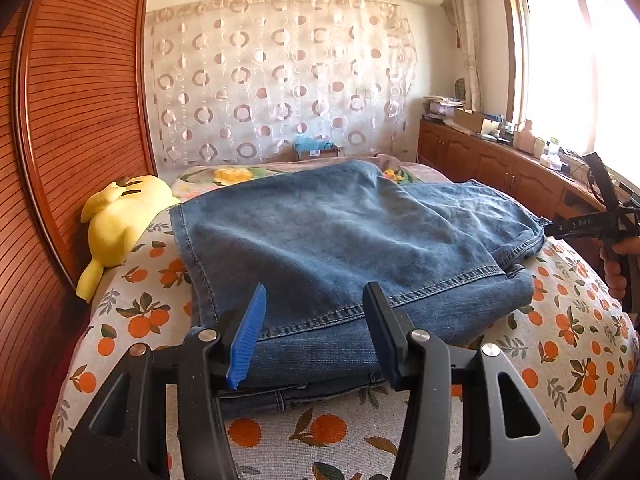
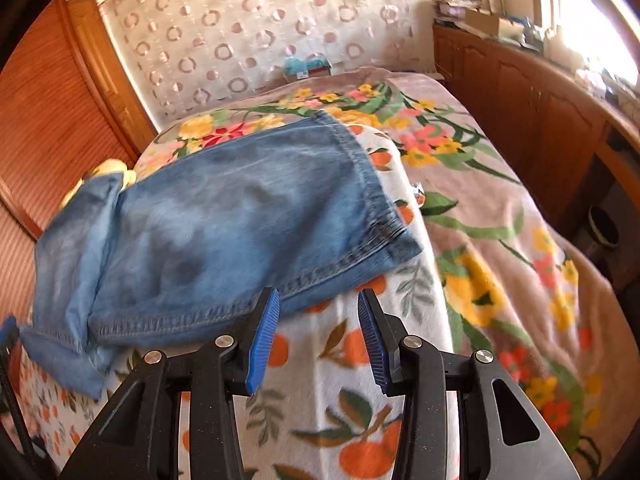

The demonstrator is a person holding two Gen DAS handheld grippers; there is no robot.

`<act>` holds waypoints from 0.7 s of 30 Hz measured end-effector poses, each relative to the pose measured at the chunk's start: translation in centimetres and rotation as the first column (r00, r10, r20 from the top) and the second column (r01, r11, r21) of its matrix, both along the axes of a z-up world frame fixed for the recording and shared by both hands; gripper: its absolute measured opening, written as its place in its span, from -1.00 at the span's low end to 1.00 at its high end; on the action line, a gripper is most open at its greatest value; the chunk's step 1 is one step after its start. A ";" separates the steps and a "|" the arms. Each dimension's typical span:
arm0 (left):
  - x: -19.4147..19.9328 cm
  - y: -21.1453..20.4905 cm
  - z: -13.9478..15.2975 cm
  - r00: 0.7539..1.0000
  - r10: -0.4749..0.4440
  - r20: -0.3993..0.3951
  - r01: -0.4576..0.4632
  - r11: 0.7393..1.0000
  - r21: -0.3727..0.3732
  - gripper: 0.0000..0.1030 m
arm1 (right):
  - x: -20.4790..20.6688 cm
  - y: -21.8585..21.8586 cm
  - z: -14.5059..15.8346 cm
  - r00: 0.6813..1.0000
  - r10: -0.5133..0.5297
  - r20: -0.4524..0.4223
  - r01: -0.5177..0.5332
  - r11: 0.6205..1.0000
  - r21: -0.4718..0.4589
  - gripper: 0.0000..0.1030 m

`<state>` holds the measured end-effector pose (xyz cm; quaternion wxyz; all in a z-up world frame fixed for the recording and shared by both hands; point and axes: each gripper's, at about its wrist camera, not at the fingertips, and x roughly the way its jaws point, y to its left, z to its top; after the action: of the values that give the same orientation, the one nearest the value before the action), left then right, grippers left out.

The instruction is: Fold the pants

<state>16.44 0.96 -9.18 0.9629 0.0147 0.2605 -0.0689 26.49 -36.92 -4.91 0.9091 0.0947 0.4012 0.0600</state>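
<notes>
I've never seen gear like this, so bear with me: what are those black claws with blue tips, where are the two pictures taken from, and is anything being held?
They are hand-held grippers, one in each of a person's hands, each with a camera looking along its two fingers. One picture is from the left gripper, the other from the right gripper. Folded blue jeans lie on an orange-print blanket on a bed, beside a yellow plush toy. Both grippers' jaws stand apart. The left straddles the jeans' near edge without pinching it; the right hovers beside the jeans. Nothing is held.

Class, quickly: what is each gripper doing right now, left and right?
Left gripper: open, over the jeans, gripping nothing.
Right gripper: open, empty, beside the jeans' edge.
</notes>
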 end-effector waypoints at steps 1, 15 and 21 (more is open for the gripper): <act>-0.1 0.0 0.0 1.000 0.001 0.001 -0.001 1.000 -0.001 0.00 | 0.3 -0.3 0.1 1.000 -0.010 -0.006 0.010 1.000 0.017 -0.17; -0.4 0.1 0.1 1.000 0.014 0.018 -0.014 1.000 0.000 0.00 | 1.8 0.1 0.0 0.993 -0.115 -0.003 0.115 0.993 -0.029 -0.85; -0.5 0.0 0.1 1.000 0.018 0.018 -0.018 1.000 -0.005 0.00 | 0.7 0.8 1.0 0.996 -0.077 0.051 0.074 0.995 0.061 -0.94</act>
<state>15.97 0.99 -9.05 0.9659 0.0108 0.2516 -0.0607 27.17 -36.15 -3.91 0.9178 0.1351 0.3711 0.0398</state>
